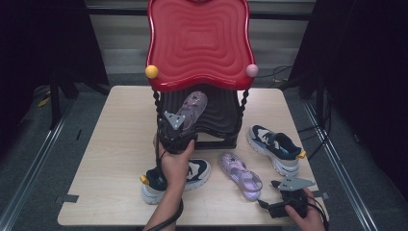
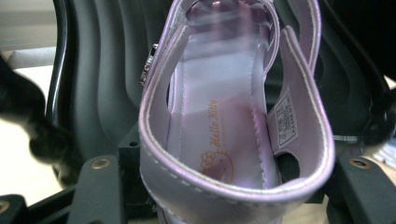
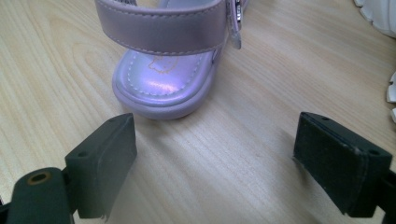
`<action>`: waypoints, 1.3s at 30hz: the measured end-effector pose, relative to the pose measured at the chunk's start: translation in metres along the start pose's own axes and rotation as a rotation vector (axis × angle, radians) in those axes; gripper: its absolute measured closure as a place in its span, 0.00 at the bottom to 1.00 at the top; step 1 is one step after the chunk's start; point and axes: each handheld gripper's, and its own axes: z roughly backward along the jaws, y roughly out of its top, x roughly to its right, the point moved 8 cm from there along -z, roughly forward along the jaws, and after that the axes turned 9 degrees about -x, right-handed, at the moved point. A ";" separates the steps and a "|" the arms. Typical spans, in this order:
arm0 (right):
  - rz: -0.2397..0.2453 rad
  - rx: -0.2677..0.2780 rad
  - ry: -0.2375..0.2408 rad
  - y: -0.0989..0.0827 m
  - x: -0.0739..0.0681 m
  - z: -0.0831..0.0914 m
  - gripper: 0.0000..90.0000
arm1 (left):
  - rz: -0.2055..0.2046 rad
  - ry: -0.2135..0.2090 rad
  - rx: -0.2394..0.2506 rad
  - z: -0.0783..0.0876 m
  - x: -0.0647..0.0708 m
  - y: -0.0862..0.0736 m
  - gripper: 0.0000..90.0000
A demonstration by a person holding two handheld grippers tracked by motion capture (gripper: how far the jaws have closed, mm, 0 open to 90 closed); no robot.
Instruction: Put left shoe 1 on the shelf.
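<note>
I'm gripping the lilac sandal [image 2: 229, 121] by its heel in my left gripper [image 1: 174, 129], over the black shelf [image 1: 219, 115]; my right gripper [image 3: 224, 163] is gaping empty just short of the second sandal [image 3: 163, 88].

Held sandal [image 2: 224, 116]: pearly lilac faux leather, smooth, soft sheen, stitched edges, printed insole. Second sandal [image 3: 163, 79] on the table: same finish, glossy sole rim. Table [image 1: 120, 144]: pale wood-grain laminate, smooth, matt. Rack top [image 1: 198, 43]: glossy red ribbed plastic; lower shelf [image 2: 112, 93]: black ribbed plastic, slight shine. Right gripper [image 3: 224, 163] pads: matt black rubbery blocks. Sneakers [image 1: 276, 147]: white, navy, finish unclear.
</note>
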 end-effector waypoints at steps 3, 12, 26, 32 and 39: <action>0.000 -0.002 0.001 0.000 0.000 0.000 0.14 | 0.003 0.006 0.014 -0.002 0.004 0.005 0.42; 0.005 -0.001 0.005 0.000 -0.001 0.000 0.14 | 0.041 0.043 0.060 -0.012 0.009 0.016 0.42; 0.012 0.001 0.008 0.000 -0.001 0.000 0.14 | 0.040 0.101 0.081 -0.030 0.004 0.021 0.42; 0.013 0.000 0.009 0.000 -0.002 0.000 0.14 | 0.053 0.103 0.084 -0.038 0.000 0.027 0.42; 0.019 0.002 0.013 0.000 -0.002 0.000 0.14 | 0.082 0.147 0.103 -0.042 -0.012 0.036 0.41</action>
